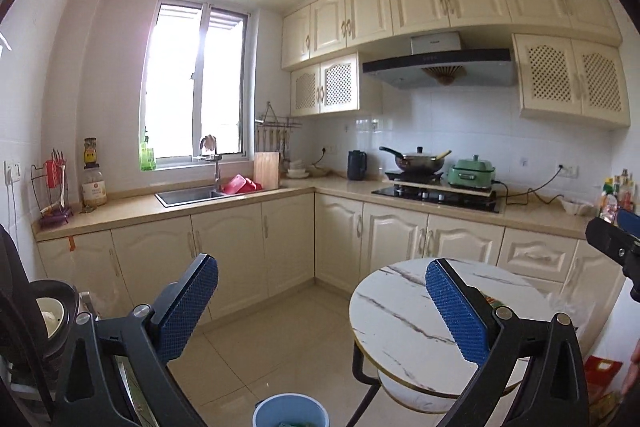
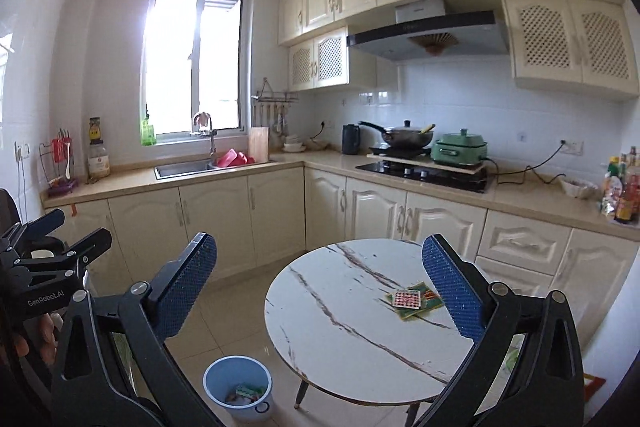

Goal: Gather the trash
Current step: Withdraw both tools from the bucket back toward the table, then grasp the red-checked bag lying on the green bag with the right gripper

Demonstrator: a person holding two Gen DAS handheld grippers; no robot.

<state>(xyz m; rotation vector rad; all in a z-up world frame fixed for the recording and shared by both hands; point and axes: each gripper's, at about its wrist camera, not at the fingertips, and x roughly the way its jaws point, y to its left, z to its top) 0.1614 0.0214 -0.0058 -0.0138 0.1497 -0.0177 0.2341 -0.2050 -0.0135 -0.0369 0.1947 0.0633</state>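
Kitchen, one round table [image 2: 340,315], one blue bin [image 2: 236,393], two wrappers [image 2: 414,301]

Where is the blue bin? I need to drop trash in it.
In the right wrist view, the blue bin stands on the floor, lower left of the round marble table.

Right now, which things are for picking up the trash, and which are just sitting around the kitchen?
For the job:
- wrappers on the round table
- blue bin on the floor, some trash already inside
- left tool and right tool, both open and empty

Just lying about:
- wok on the stove
- green cooker
- black kettle
- sauce bottles
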